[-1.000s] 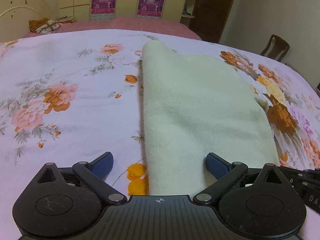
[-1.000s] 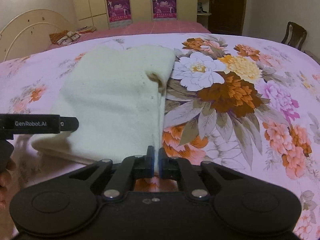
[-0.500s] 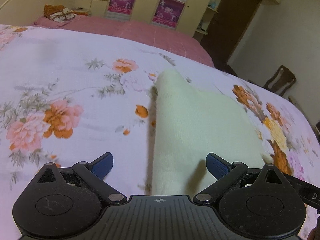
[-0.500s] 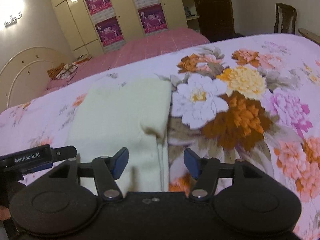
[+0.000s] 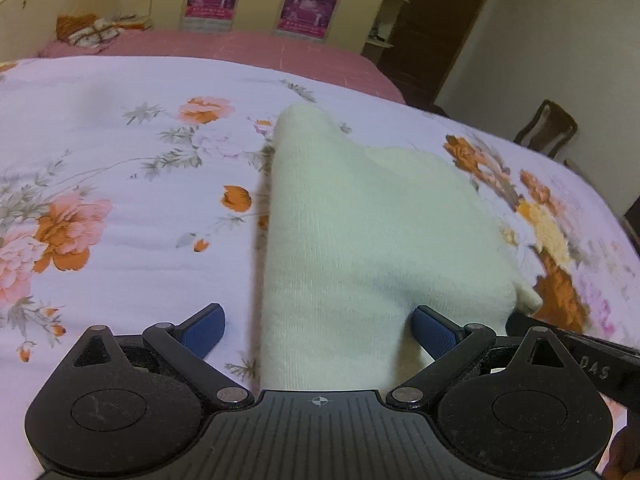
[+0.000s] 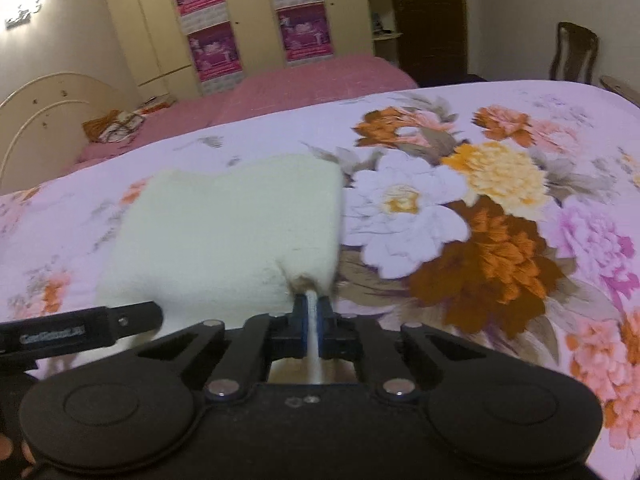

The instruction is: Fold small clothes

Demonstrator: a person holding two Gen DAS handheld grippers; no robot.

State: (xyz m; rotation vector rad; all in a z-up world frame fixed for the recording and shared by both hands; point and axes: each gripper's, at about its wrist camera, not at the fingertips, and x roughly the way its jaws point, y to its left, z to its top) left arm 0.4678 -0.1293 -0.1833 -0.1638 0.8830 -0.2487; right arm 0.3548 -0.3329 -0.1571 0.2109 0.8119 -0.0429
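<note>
A cream knitted garment (image 5: 360, 232) lies folded lengthwise on the floral bedsheet (image 5: 100, 160). Its near end rises toward both grippers. My left gripper (image 5: 318, 320) is open, its blue pads (image 5: 434, 328) standing wide on either side of the garment's near left part without pressing it. In the right wrist view the same garment (image 6: 224, 232) shows with its near right edge pinched. My right gripper (image 6: 312, 308) is shut on that edge, and a thin strip of cloth runs back between the pads. The left gripper's black body (image 6: 80, 330) juts in from the left.
Beyond the floral sheet lies a second bed with a pink cover (image 6: 304, 84) and a bundle of cloth (image 6: 114, 126) on it. Behind stand a wardrobe with posters (image 6: 216, 48), a curved headboard (image 6: 36, 120) and a wooden chair (image 6: 576, 56) at the right.
My right gripper was shut, opened half a second ago, and is shut again on the garment's near right edge. Both views have shifted over the bed. The left gripper stayed open.
</note>
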